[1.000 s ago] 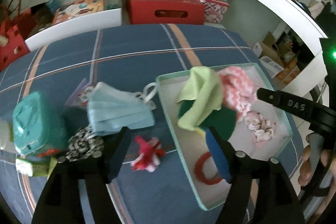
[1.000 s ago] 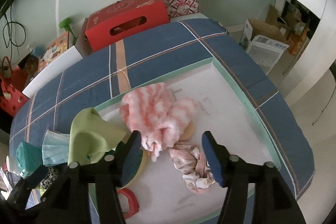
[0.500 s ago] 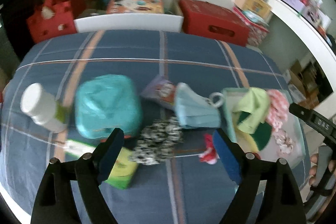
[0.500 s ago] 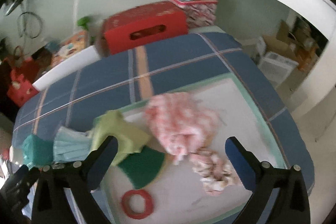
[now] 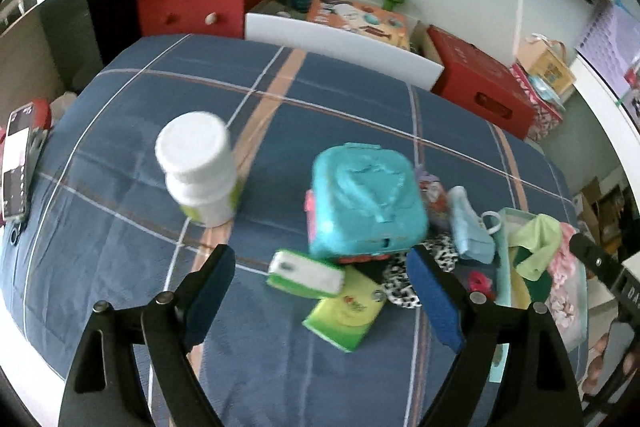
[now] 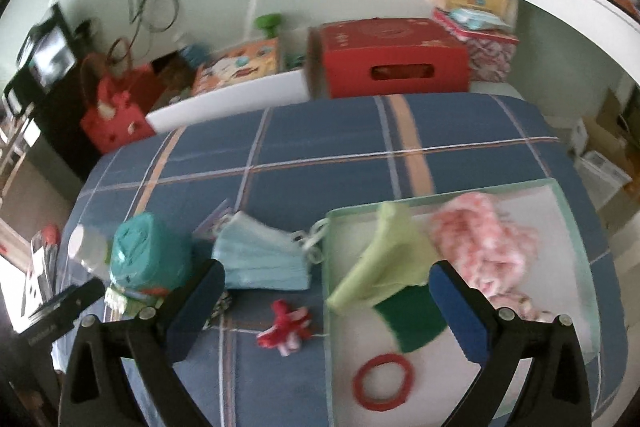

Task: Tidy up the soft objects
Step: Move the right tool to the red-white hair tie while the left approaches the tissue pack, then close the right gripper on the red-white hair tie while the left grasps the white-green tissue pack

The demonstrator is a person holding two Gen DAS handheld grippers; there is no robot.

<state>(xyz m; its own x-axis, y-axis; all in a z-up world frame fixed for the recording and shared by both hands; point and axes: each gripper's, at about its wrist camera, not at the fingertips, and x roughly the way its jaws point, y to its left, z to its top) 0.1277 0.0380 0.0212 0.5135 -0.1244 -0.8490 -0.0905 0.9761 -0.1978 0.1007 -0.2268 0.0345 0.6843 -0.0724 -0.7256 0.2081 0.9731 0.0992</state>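
Both tongs, left tongs (image 5: 316, 291) and right tongs (image 6: 324, 311), are hanging spread, gripping nothing. Red scrunchie (image 6: 286, 323) is lying on the bench beside the tray (image 6: 578, 227); light, limp, likely best pinched mid-bunch.

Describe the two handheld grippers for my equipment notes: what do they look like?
Both match. The left gripper and right gripper each have two angular black fingers with small silver screws and blue pads on the inner faces. White lettering, too blurred to read, marks a black bar on each. No cables or sleeves are visible.
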